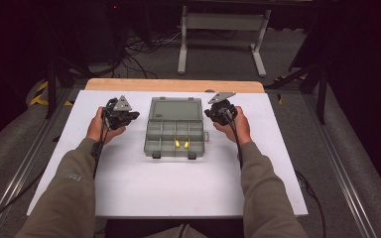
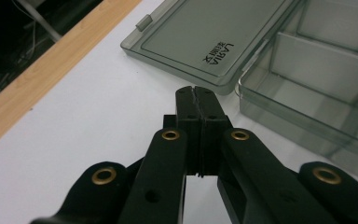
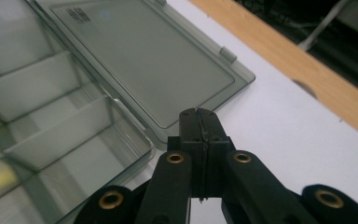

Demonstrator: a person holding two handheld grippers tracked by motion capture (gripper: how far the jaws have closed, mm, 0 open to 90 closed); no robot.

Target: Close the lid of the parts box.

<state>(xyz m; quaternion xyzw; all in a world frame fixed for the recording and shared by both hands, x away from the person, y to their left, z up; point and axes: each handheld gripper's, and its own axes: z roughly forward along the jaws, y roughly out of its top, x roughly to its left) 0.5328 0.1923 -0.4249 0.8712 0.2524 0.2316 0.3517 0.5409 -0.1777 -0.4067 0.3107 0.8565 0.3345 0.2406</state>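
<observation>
Nearest me, in the high view, my two sleeved forearms come up from the bottom edge over the white table top (image 1: 129, 193), one on each side of the middle. My left hand (image 1: 99, 126) carries the left gripper (image 1: 129, 117), and my right hand (image 1: 235, 125) carries the right gripper (image 1: 212, 112). Each gripper points inward toward the centre of the table.

Between them lies the grey transparent organizer box (image 1: 174, 140), open, with its base nearest me and its lid (image 1: 176, 109) folded flat on the table on the far side. The left gripper sits just beside the box's left edge, level with the hinge line; the right gripper sits just beside the right edge at about the same place. Neither touches the box.

In the left gripper view I see my jaws pressed together with nothing between them, the tips over bare white table just short of the lid's corner (image 2: 223, 86), with the compartments (image 2: 321, 65) off to the right. In the right gripper view the jaws are likewise closed and empty, the tips close to the lid's corner (image 3: 168, 126), the divided base (image 3: 65, 130) to the left.

Two small yellow pieces (image 1: 181, 144) lie in the near row of compartments, well apart from both grippers. Beyond the lid runs the wooden strip (image 1: 173, 85) at the table's far edge.
</observation>
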